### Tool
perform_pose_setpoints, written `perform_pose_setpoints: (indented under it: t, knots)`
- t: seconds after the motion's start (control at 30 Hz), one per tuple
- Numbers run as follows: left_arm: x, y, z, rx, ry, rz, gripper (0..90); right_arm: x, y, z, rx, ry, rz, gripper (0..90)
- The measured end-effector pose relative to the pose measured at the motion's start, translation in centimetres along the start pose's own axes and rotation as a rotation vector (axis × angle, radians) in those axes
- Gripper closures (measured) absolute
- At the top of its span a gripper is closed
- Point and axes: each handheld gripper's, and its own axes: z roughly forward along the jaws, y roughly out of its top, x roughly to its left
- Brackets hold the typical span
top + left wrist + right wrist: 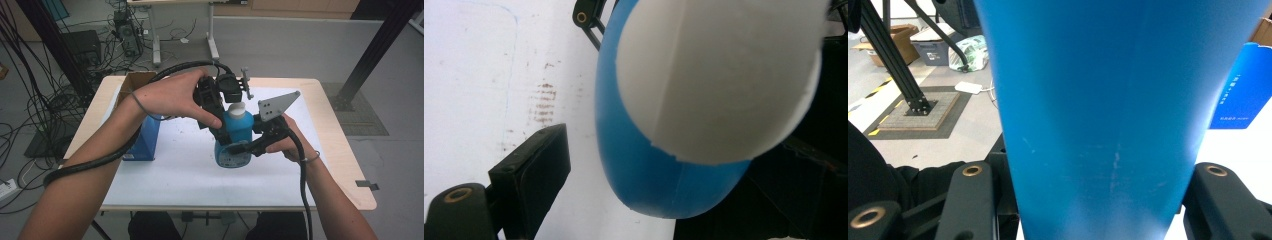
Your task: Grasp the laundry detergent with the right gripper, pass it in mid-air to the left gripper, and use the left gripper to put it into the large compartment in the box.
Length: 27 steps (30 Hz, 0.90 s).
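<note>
From above, the right gripper (239,146) clamps the blue bottle's (239,131) body above the white table (180,175); the left gripper (225,107) straddles its white cap (236,108). A blue box (146,137) stands well left.

Left gripper view: jaws open beside the cap (724,75).

Right gripper view: both jaws press the smooth, faintly scuffed blue body (1098,115).

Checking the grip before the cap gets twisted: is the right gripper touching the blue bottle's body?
Touching. In the right gripper view the right gripper has its fingers pressed against both sides of the blue bottle.
</note>
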Motion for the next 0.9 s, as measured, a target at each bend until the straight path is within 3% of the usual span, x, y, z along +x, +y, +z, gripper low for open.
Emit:
perform_pose_setpoints:
  t: [0.4, 0.9]
  knots:
    - [-0.10, -0.01, -0.10, 0.000, 0.007, 0.013, 11.0, 0.08, 0.08, 0.10, 0.002, 0.002, -0.003, 45.4]
    - [-0.09, 0.23, -0.30, -0.004, 0.019, -0.007, 11.0, 0.16, 0.19, 0.12, 0.003, 0.002, -0.010, 45.4]
